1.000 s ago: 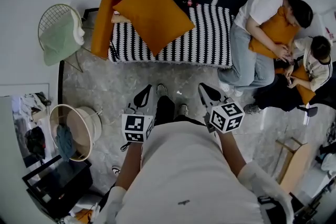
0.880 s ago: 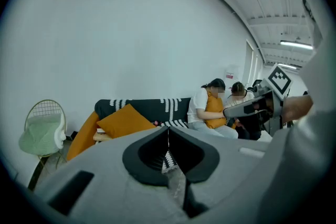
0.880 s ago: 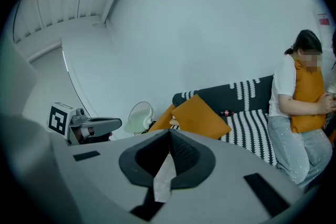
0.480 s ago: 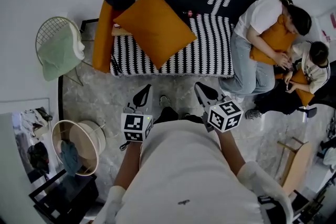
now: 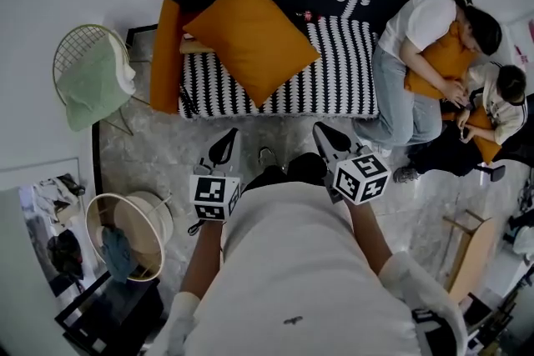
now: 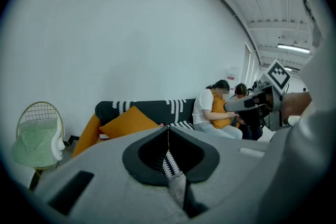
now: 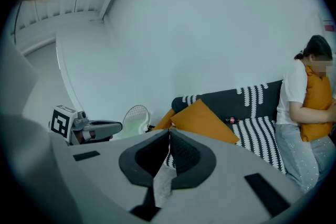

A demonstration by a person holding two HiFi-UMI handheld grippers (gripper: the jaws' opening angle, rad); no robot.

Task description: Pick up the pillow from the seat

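Observation:
A big orange pillow (image 5: 252,39) leans on the left half of the black-and-white striped sofa (image 5: 334,79); it also shows as the pillow (image 6: 128,122) and the pillow (image 7: 202,122) in the gripper views. My left gripper (image 5: 224,147) is shut and empty, held over the floor a short way in front of the sofa. The right gripper (image 5: 327,142) is beside it, also shut and empty. Both point toward the sofa, well short of the pillow.
Two people (image 5: 421,37) sit at the sofa's right end holding orange cushions. An orange cushion (image 5: 165,54) stands against the left armrest. A wire chair (image 5: 92,75) with a pale green cover is at the left, a round basket (image 5: 129,233) near my left side.
The view has shifted slightly: the sofa and pillow sit a little nearer and further right in the head view. Both grippers stay shut, side by side.

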